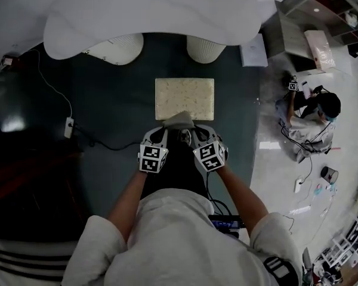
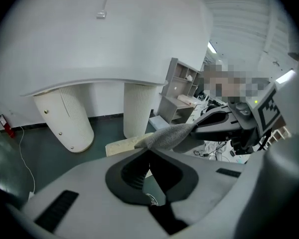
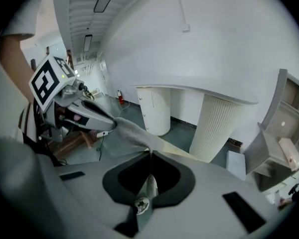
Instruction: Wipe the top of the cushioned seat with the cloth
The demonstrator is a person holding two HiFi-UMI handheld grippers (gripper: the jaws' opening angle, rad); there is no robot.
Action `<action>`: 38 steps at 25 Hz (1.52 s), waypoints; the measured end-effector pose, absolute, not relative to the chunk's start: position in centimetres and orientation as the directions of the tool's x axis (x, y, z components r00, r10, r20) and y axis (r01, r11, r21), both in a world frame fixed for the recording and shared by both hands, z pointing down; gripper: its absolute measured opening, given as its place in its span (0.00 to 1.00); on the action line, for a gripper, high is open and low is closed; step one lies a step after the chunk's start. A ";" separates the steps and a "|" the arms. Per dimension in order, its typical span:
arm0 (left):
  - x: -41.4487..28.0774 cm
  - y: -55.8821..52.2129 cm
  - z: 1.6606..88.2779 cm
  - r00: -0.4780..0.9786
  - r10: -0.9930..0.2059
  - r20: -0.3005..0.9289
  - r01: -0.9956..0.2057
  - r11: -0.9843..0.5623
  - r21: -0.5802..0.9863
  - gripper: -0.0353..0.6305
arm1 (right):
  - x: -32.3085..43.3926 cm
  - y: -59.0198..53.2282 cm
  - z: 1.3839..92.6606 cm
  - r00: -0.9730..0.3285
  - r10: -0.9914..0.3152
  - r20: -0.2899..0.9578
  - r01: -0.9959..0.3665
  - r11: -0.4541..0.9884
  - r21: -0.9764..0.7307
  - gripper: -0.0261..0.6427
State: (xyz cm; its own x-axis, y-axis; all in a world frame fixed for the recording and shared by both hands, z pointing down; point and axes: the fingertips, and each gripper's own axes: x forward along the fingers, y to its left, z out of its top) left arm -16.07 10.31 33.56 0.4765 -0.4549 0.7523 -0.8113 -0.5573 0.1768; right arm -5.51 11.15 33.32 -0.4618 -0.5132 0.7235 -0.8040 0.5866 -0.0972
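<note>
our left gripper and right gripper each pinch the fuzzy grey cloth taut at the rectangular, speckled cream seat; 2 ribbed white pedestals stand beyond.

Cream rectangular cushioned seat, flat speckled top, on dark green floor, small grey cloth stretched at its near edge, ends pinched by left gripper and right gripper

No legible text or markings.
</note>
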 end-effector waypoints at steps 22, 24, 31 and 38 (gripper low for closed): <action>-22.3 17.6 18.9 0.626 -0.621 0.471 -0.766 -0.602 0.224 0.08 | -16.8 17.1 16.9 -0.462 -0.745 0.481 -0.879 0.459 -0.132 0.06; -23.3 19.5 17.0 0.644 -0.632 0.432 -0.754 -0.620 0.217 0.08 | -18.2 18.9 15.2 -0.436 -0.771 0.464 -0.891 0.441 -0.103 0.06; -26.1 25.1 11.5 0.625 -0.695 0.356 -0.772 -0.618 0.149 0.08 | -20.5 25.2 7.7 -0.404 -0.864 0.300 -0.913 0.398 -0.085 0.06; -25.1 28.9 6.4 0.665 -0.701 0.255 -0.743 -0.656 0.132 0.08 | -20.8 28.3 3.1 -0.343 -0.909 0.235 -0.938 0.345 -0.033 0.06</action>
State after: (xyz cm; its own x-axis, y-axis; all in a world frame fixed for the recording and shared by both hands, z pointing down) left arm -25.07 28.94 6.40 0.6653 -0.7015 0.2555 -0.7428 -0.6563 0.1324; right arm -20.81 28.28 3.14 -0.3429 -0.9094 0.2354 -0.9379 0.3453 -0.0325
